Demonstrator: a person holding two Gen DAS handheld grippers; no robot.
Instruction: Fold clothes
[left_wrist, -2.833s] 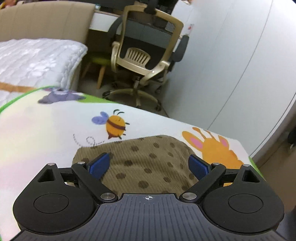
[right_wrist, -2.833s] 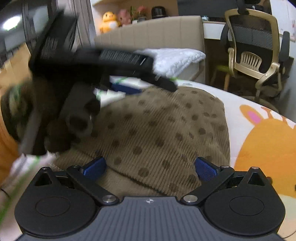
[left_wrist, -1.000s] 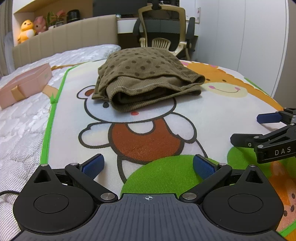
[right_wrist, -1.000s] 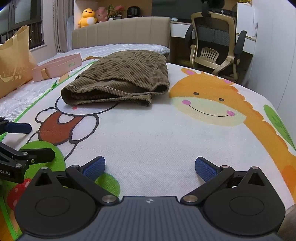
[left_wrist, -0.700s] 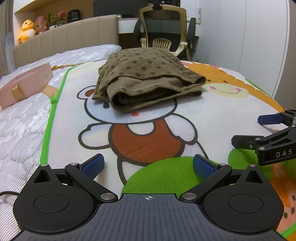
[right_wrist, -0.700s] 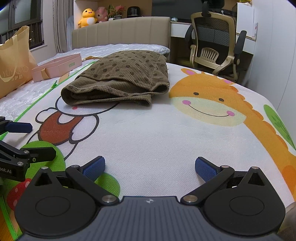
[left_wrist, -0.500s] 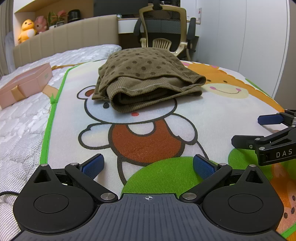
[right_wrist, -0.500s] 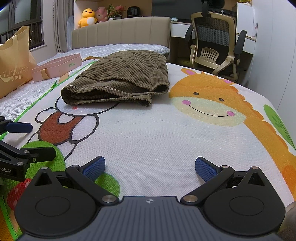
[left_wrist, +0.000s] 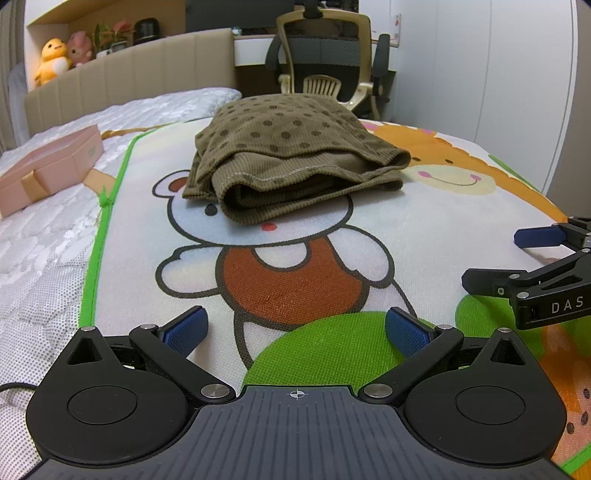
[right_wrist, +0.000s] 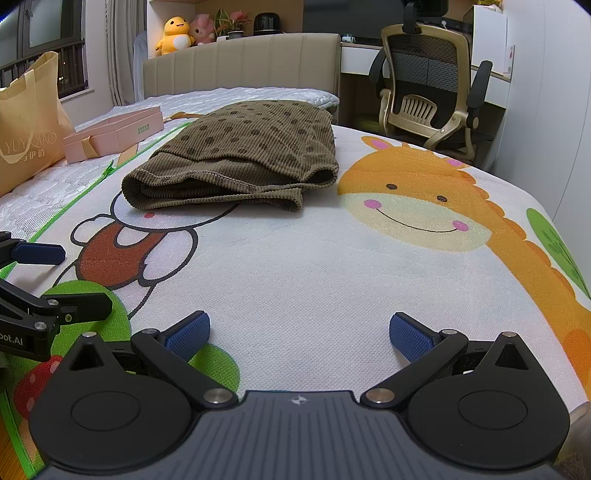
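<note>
A brown dotted corduroy garment (left_wrist: 291, 155) (right_wrist: 240, 155) lies folded in a thick bundle on the cartoon play mat (left_wrist: 424, 229) (right_wrist: 332, 258) spread over the bed. My left gripper (left_wrist: 295, 328) rests low over the mat's near edge, open, with nothing between its blue pads. My right gripper (right_wrist: 299, 334) is open and empty too, well short of the garment. Each gripper shows at the side of the other's view: the right gripper (left_wrist: 532, 258) at the right edge, the left gripper (right_wrist: 55, 280) at the left edge.
A pink gift box (left_wrist: 48, 168) (right_wrist: 114, 134) sits on the white mattress left of the mat. A tan shopping bag (right_wrist: 27, 125) stands further left. Behind the bed are a headboard with plush toys (right_wrist: 175, 31) and an office chair (right_wrist: 428, 92). White wardrobe doors (left_wrist: 517, 74) rise on the right.
Since 2.8 s ago both grippers have pulled back from over the garment to the mat's near edge, leaving it folded. Over the last second nothing has visibly moved.
</note>
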